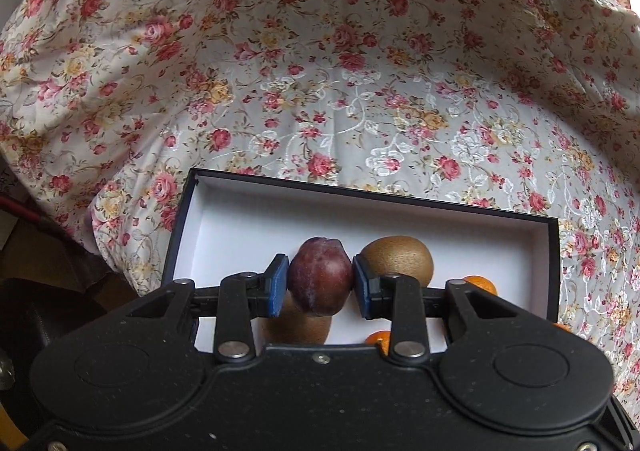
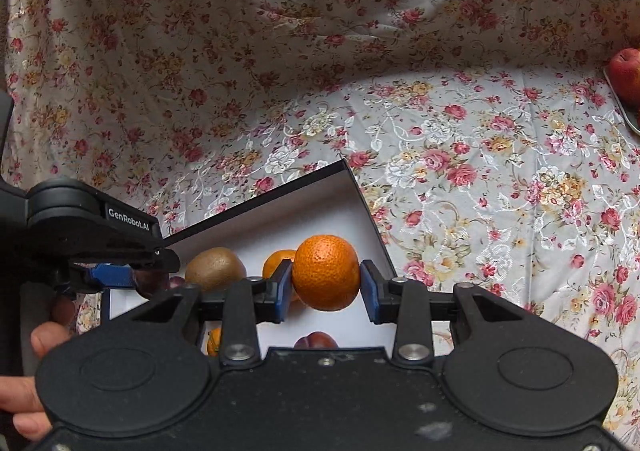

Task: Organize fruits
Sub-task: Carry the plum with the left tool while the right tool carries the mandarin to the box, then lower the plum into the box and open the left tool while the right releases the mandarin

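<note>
A plum (image 1: 320, 277) is clamped between the blue pads of the left hand-held gripper (image 1: 320, 285), with both pads pressed against its sides. It is held above the white floor of a black-walled box (image 1: 400, 217). A kiwi (image 1: 400, 259) lies in the box just right of the plum and a little beyond it. A second kiwi (image 1: 298, 327) is partly hidden beneath the plum. Parts of two oranges (image 1: 480, 285) are seen past the gripper body at the lower right.

An orange (image 2: 326, 272) is gripped by the right hand-held gripper (image 2: 326, 285), its pads closed on both sides of the fruit. It is held over the right half of the same box (image 2: 352, 191). Another orange (image 2: 278, 261) lies just behind the left pad, a kiwi (image 2: 215, 268) further left, and a plum (image 2: 316, 339) on the floor below. The other gripper (image 2: 112, 275) is seen at the left edge, above the box's left part. A hand (image 2: 28, 395) is seen at the lower left.

The box rests on a floral cloth (image 2: 480, 171) covering the bench. An apple (image 2: 626, 77) lies well apart at the right edge.
</note>
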Motion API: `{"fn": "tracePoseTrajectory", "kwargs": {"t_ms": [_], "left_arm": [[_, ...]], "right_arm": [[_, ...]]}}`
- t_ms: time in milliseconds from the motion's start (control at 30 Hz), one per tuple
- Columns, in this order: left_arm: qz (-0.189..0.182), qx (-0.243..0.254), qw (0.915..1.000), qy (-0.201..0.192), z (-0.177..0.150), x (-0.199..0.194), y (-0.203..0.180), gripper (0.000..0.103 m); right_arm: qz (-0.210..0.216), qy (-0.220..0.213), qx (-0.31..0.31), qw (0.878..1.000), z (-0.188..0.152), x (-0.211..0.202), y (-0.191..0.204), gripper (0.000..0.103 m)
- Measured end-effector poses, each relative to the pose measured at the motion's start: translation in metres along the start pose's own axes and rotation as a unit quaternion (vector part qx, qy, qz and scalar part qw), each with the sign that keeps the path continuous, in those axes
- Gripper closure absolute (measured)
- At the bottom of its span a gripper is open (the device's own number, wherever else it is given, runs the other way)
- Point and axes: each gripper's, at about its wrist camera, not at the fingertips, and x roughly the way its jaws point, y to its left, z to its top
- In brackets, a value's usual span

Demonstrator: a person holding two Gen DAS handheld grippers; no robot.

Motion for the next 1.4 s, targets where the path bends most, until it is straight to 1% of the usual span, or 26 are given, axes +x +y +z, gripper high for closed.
{"fn": "tracePoseTrajectory", "kwargs": {"t_ms": [133, 233, 400, 533, 600, 700, 867, 933, 1000, 1133, 1300, 1367, 1400], "left_arm": [[0.017, -0.018, 0.9996, -0.011, -0.01, -0.01, 0.024, 0.06], [0.015, -0.029, 0.9994, -0.012, -0.022, -0.019, 0.038, 0.06], [0.0, -0.035, 0.9994, 0.007, -0.047, -0.027, 0.054, 0.06], [0.004, -0.027, 0.9995, 0.015, -0.066, -0.029, 0.058, 0.06], [-0.004, -0.031, 0.9992, 0.024, -0.071, -0.027, 0.059, 0.06], [-0.026, -0.042, 0.9983, 0.03, -0.071, -0.024, 0.059, 0.06], [-0.022, -0.041, 0.9989, 0.007, -0.07, -0.027, 0.052, 0.06], [-0.029, -0.043, 0.9987, 0.006, -0.07, -0.028, 0.051, 0.06], [-0.037, -0.045, 0.9983, 0.008, -0.071, -0.027, 0.05, 0.06], [-0.032, -0.044, 0.9985, 0.004, -0.072, -0.026, 0.046, 0.06], [-0.027, -0.043, 0.9987, -0.005, -0.072, -0.026, 0.044, 0.06], [-0.024, -0.039, 0.9988, -0.014, -0.073, -0.029, 0.043, 0.059], [-0.023, -0.037, 0.9989, -0.017, -0.072, -0.03, 0.042, 0.057]], "right_arm": [[0.005, -0.009, -0.018, 1.0, -0.006, -0.003, 0.015, 0.065], [0.009, -0.023, -0.02, 0.999, -0.015, -0.014, 0.02, 0.065], [0.011, -0.053, -0.028, 0.998, -0.039, -0.038, 0.022, 0.065], [-0.007, -0.076, -0.057, 0.996, -0.055, -0.05, 0.021, 0.065], [-0.009, -0.078, -0.064, 0.995, -0.061, -0.052, 0.018, 0.065], [-0.013, -0.074, -0.067, 0.995, -0.065, -0.05, 0.013, 0.065], [-0.035, -0.095, -0.09, 0.991, -0.067, -0.043, 0.011, 0.065], [-0.039, -0.102, -0.097, 0.989, -0.066, -0.041, 0.011, 0.065], [-0.036, -0.101, -0.096, 0.99, -0.065, -0.039, 0.011, 0.065], [-0.032, -0.093, -0.084, 0.992, -0.063, -0.036, 0.01, 0.065], [-0.034, -0.103, -0.106, 0.988, -0.065, -0.036, 0.017, 0.065], [-0.029, -0.105, -0.104, 0.989, -0.064, -0.037, 0.017, 0.065], [-0.027, -0.105, -0.1, 0.989, -0.062, -0.038, 0.017, 0.065]]}}
